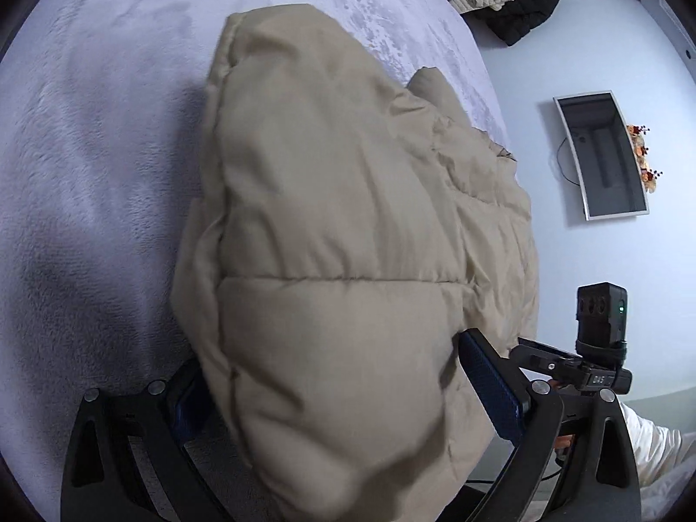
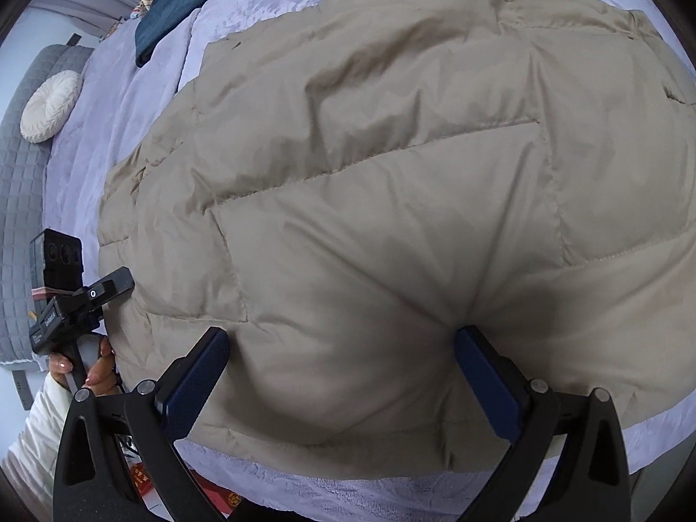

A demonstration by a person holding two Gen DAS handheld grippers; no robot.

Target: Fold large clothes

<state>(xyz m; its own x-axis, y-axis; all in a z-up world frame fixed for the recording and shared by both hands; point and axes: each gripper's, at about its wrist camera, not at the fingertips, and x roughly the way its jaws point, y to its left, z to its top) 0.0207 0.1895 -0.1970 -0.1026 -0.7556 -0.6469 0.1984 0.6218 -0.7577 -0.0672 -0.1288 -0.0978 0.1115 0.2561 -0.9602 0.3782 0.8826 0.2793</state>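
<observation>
A beige quilted puffer jacket [image 1: 330,200] lies bunched on a lavender bed cover [image 1: 87,174]. My left gripper [image 1: 339,396] has its jaws spread wide, and the jacket bulges between them. The fabric hides most of the left finger, while the right pad [image 1: 491,387] shows at the jacket's side. In the right wrist view the jacket [image 2: 391,174] fills the frame. My right gripper [image 2: 341,356] stands wide open, pointing steeply down at the jacket's near edge, with a pad [image 2: 195,383] on either side of a puffy panel.
A dark blue garment [image 2: 169,8] and a round white cushion [image 2: 50,106] lie near the grey quilted headboard [image 2: 21,200]. Black clothing [image 1: 530,4] hangs at the back, and a framed screen [image 1: 604,156] is on the wall. A hand [image 2: 100,369] holds the left gripper's handle.
</observation>
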